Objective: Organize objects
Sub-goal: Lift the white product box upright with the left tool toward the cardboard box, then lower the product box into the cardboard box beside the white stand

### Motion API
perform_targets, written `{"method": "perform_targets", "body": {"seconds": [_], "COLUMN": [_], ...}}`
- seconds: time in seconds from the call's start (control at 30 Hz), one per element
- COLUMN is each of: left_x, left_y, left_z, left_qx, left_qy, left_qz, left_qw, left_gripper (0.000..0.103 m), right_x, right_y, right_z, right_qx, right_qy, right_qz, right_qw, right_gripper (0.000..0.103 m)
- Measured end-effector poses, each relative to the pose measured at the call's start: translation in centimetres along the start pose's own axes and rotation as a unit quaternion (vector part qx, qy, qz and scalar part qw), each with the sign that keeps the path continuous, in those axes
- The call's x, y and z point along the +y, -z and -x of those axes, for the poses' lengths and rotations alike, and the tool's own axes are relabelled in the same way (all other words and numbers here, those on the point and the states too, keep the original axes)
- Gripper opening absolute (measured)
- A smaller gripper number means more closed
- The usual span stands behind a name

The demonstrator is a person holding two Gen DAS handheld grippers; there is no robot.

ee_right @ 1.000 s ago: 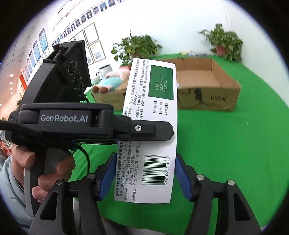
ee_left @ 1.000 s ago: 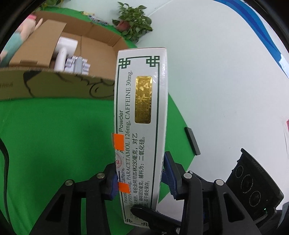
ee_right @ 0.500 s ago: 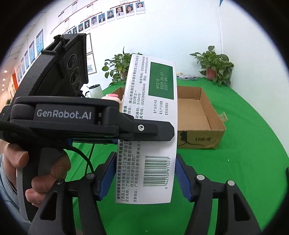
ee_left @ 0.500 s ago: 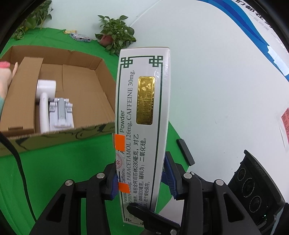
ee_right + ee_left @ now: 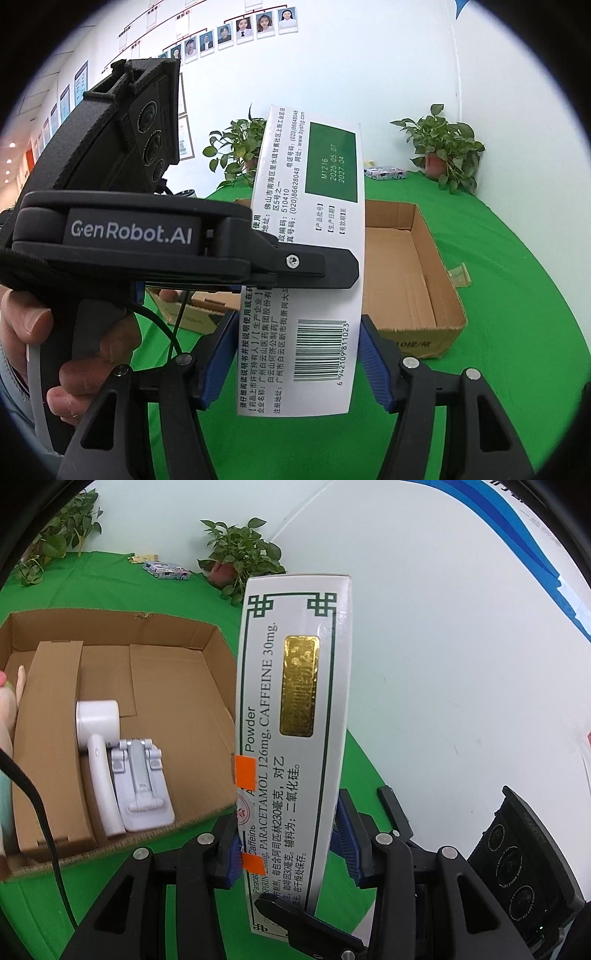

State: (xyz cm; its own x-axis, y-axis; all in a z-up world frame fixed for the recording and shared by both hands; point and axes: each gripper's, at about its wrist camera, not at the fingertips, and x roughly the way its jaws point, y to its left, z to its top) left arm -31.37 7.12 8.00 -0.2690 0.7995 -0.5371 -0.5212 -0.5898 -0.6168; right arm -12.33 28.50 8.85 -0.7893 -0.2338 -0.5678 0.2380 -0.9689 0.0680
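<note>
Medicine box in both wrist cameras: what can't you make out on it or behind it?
- Left wrist view: the medicine box, clamped in the left gripper, hides the cardboard box's near right corner.
- Left wrist view: the gold label is too blurred to read.
- Right wrist view: the left gripper and the medicine box hide the cardboard box's left half.
- Right wrist view: it is unclear whether the right gripper's fingers actually press the box.

Bright, even indoor light in both views; we see no hard shadows, only soft shade inside the cardboard box point(image 5: 122, 686). We note glare on the gold foil patch point(image 5: 300, 685) and a sheen down the medicine carton point(image 5: 295, 738). Strong fisheye bending toward the edges, black vignette at the corners. Print reads sharp; the white wall point(image 5: 369, 55) is nearly blown out.
</note>
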Motion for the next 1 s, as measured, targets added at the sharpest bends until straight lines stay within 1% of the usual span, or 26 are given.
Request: {"method": "perform_targets", "body": {"seconds": [0.13, 0.3, 0.37, 0.53, 0.63, 0.77, 1.0], "left_x": [0.8, 2.1, 3.0, 5.6, 7.4, 9.0, 11.4], "left_y": [-2.2, -4.9, -5.9, -8.1, -8.7, -8.8, -8.3], "left_z": [-1.0, -2.8, -3.8, -6.5, -8.3, -10.6, -13.9], "left_qx": [0.004, 0.011, 0.016, 0.036, 0.056, 0.087, 0.129], "left_qy": [-0.003, -0.006, -0.006, -0.02, -0.035, -0.056, -0.067], "left_qz": [0.0, 0.011, 0.023, 0.056, 0.081, 0.1, 0.124], "left_qw": [1.0, 0.9999, 0.9996, 0.9976, 0.9945, 0.9896, 0.9816], "left_gripper": [0.04, 0.04, 0.04, 0.039, 0.039, 0.039, 0.04], "right_x": [-0.7, -2.4, -3.4, -5.9, -7.1, -8.5, -10.3], "right_y": [-0.8, -2.8, -3.7, -5.1, -5.4, -4.3, -2.6], "right_z": [-1.2, -3.7, -4.9, -8.9, -10.9, -12.9, -15.6], "right_qx": [-0.001, 0.014, 0.028, 0.069, 0.096, 0.127, 0.165], "right_qy": [0.0, -0.007, -0.019, -0.048, -0.059, -0.081, -0.09], "right_qz": [-0.001, -0.006, -0.008, -0.015, -0.026, -0.063, -0.097], "right_qw": [1.0, 1.0, 0.999, 0.996, 0.993, 0.987, 0.977], "right_gripper": [0.062, 0.062, 0.062, 0.062, 0.062, 0.062, 0.062]}}
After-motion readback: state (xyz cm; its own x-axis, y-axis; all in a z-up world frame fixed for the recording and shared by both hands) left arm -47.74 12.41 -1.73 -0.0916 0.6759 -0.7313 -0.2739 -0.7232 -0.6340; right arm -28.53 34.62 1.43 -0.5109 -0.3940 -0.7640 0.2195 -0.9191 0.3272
